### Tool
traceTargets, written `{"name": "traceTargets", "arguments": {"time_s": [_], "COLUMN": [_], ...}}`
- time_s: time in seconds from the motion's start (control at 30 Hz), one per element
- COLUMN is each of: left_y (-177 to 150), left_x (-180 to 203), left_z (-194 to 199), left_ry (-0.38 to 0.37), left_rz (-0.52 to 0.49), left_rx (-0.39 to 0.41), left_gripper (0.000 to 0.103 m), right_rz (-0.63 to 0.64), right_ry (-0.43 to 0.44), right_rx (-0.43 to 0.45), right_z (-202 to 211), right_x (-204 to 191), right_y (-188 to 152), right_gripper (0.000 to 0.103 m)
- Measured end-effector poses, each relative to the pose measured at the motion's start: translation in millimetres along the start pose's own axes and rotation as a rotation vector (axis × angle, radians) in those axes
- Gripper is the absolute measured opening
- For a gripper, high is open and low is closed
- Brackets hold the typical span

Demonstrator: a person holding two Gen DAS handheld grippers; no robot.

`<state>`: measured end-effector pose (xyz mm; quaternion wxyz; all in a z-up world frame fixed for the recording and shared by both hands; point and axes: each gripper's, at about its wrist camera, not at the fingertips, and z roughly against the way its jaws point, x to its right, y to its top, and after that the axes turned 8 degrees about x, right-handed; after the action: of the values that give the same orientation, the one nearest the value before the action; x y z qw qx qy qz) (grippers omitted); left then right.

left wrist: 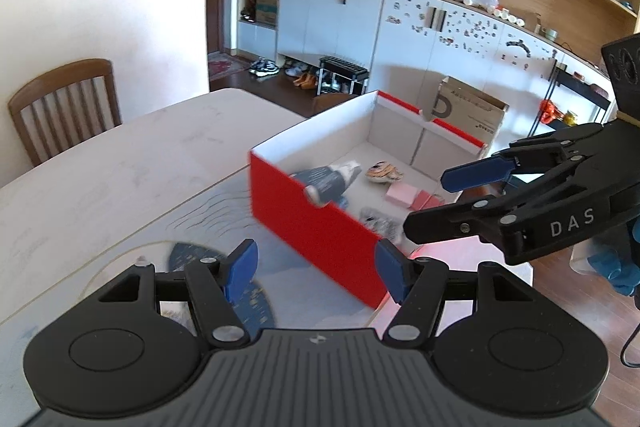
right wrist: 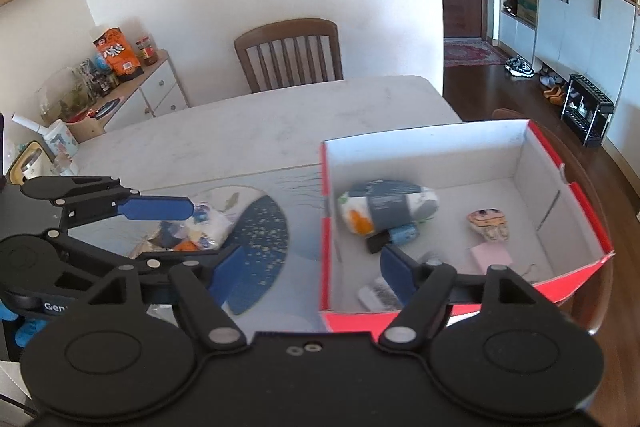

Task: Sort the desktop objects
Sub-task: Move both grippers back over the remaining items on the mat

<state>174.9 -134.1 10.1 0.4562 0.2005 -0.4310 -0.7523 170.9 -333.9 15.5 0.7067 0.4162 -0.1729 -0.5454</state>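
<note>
Red box [left wrist: 316, 227] with white inside sits on the table [left wrist: 100, 163], open top, partly on a printed mat [right wrist: 264, 227] with a dark blue speckled patch.

Inside the box: a rolled white and grey bundle [right wrist: 384, 205] with an orange patch lies near the left wall; a small black and blue item [right wrist: 394, 237] touches its lower side. A tan patterned flat piece [right wrist: 490, 225] lies toward the right. A pink pad [right wrist: 492, 255] is just below it. A white barcode-labelled item [right wrist: 380, 295] lies near the front wall, partly hidden behind the right gripper's finger.

Left gripper [left wrist: 316, 267]: jaws wide apart, nothing between the blue pads in its own view, low over the mat and pointing at the red side of the box. In the right wrist view the left gripper [right wrist: 208, 239] comes in from the left, jaws apart, with a small clear bag of mixed coloured bits [right wrist: 204, 227] lying on the mat between its fingers; contact with the pads cannot be told.

Right gripper [right wrist: 312, 271]: jaws spread wide, holding nothing, over the near left corner of the box, right finger inside the box line. In the left wrist view the right gripper [left wrist: 432, 203] reaches in from the right above the box's near end, fingers parted.

Wooden chair [right wrist: 288, 55] stands at the far side of the table. Cardboard carton [left wrist: 468, 111] on the floor behind the box.
</note>
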Motion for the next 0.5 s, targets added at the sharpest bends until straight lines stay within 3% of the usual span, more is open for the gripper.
{"name": "traceTargets", "arguments": {"time_s": [0.13, 0.4, 0.5], "left_y": [-15, -50, -64], "left_x": [-18, -69, -86], "left_z": [15, 38, 43], "left_ry": [0.023, 0.116, 0.149], "left_rz": [0.007, 0.058, 0.074], "left_rx": [-0.001, -0.006, -0.008], "left_gripper": [0.064, 0.086, 0.088], "right_rz": [0.025, 0.052, 0.057], "right_ry": [0.010, 0.035, 0.040], "right_rx": [0.007, 0.005, 0.007], "right_z": [-5, -21, -25], "right_x": [-23, -68, -83], "right_y": [-8, -26, -34], "right_gripper": [0.083, 0.089, 0.090]}}
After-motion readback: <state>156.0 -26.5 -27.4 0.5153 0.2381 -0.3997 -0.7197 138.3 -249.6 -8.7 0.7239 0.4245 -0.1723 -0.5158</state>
